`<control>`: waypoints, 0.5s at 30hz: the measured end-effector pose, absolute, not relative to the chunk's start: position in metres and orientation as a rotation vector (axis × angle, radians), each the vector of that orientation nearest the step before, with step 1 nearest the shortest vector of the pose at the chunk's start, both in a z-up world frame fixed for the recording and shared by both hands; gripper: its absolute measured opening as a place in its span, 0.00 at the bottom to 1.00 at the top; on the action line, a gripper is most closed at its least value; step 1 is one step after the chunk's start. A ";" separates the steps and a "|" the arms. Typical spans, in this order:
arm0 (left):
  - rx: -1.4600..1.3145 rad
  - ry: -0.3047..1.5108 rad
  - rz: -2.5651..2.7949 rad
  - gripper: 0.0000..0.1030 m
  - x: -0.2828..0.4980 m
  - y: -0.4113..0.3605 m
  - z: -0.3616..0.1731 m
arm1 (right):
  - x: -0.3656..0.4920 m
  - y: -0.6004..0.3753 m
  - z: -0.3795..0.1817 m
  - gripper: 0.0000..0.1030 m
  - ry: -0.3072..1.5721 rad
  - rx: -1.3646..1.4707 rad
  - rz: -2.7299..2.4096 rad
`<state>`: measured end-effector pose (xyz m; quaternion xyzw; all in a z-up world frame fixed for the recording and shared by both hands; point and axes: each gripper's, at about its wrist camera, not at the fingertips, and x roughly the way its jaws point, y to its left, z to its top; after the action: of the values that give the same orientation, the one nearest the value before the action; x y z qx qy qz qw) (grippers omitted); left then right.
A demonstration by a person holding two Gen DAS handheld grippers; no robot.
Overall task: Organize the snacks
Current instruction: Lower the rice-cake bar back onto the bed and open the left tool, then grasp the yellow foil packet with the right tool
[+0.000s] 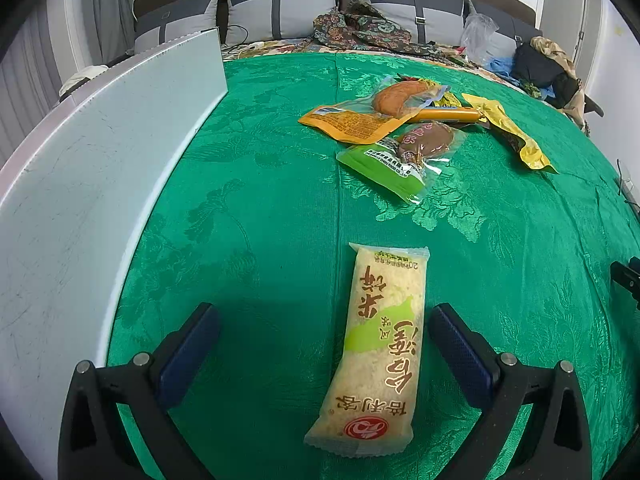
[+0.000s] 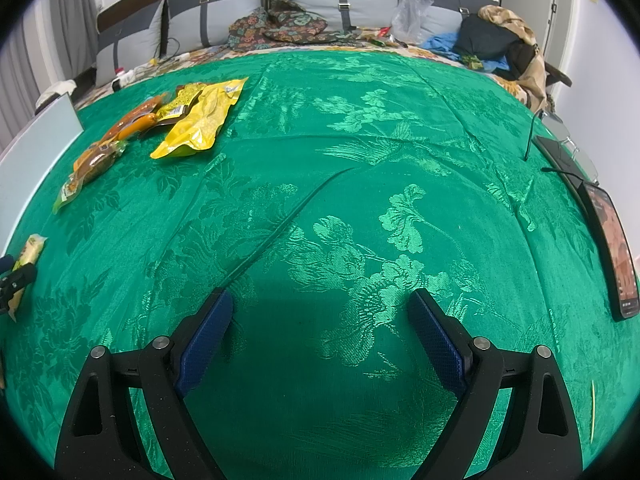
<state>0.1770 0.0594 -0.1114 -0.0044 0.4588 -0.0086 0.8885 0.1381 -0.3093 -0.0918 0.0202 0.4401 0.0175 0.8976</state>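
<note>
Green cloth [image 2: 360, 160]: it covered the whole surface in both views, slick-looking brocade with a raised crease running through the middle of the right wrist frame. Risk as I judged it: a packet pressed down or dragged could slide or bunch the cloth instead of lifting.

White panel [image 1: 100, 184]: it stood along the left side of the left wrist frame, perhaps the wall of a box or a board; which one I could not tell. Risk: a wide swing of the left arm might knock it.

Snack pile [image 1: 400, 128]: upper centre of the left wrist frame, several packets overlapping. They included an orange pouch [image 1: 348, 120], a green-ended packet [image 1: 384, 168] and a yellow bag [image 1: 516, 136]. Risk: pulling one could drag its neighbours along.

Rice cracker packet [image 1: 380, 344]: it lay lengthwise in the lower centre of the left wrist frame, apart from the pile. Risk: its smooth wrapper might squirt out if pinched off-centre or near a sealed end.

Left claw [image 1: 324, 320]: spread wide, straddling the cracker packet, pads clear of it on both sides, holding nothing.

Right claw [image 2: 320, 304]: spread wide over bare cloth in the lower centre of its frame, holding and touching nothing.

Phone [image 2: 612, 252]: right edge of the right wrist frame, near the surface's rim. Risk: a careless sweep of the right arm could push it off.
</note>
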 end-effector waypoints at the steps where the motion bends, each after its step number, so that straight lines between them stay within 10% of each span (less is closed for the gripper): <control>1: -0.009 0.953 -0.018 1.00 0.177 0.060 -0.111 | 0.138 -0.309 -0.092 0.90 0.912 0.041 0.036; 15: -0.010 0.953 -0.018 1.00 0.177 0.060 -0.112 | 0.258 -0.232 -0.046 0.88 0.966 0.054 0.171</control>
<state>0.1773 0.0595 -0.1116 -0.0048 0.4586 -0.0087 0.8886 0.2580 -0.2323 -0.0462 0.0260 0.4637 0.0819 0.8818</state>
